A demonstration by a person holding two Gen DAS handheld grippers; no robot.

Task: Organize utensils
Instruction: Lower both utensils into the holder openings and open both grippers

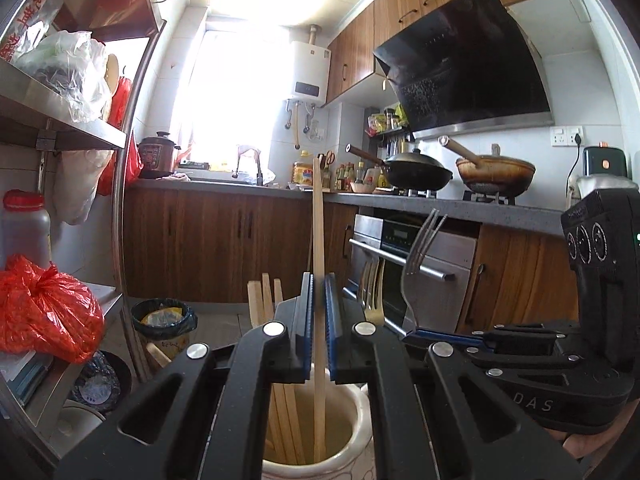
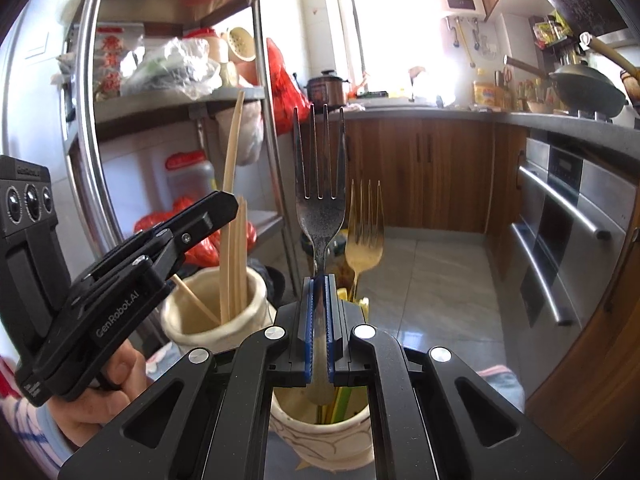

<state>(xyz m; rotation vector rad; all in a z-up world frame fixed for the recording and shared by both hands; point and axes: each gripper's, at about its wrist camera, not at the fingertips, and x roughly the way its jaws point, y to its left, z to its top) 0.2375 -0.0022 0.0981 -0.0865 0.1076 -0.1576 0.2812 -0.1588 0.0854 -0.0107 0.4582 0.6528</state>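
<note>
Left gripper (image 1: 319,300): clamped on a wooden chopstick (image 1: 318,216), upright at frame centre, lower end inside the cream ceramic jar (image 1: 362,412) at bottom centre.
Right gripper (image 2: 319,300): clamped on a steel fork (image 2: 320,200), tines up, handle inside a second patterned jar (image 2: 320,436).
Gold fork (image 2: 363,232): stood just right of it.

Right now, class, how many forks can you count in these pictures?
2: a silver fork clamped upright in the right gripper; a gold fork standing in the holder below. Others may be hidden.
</note>
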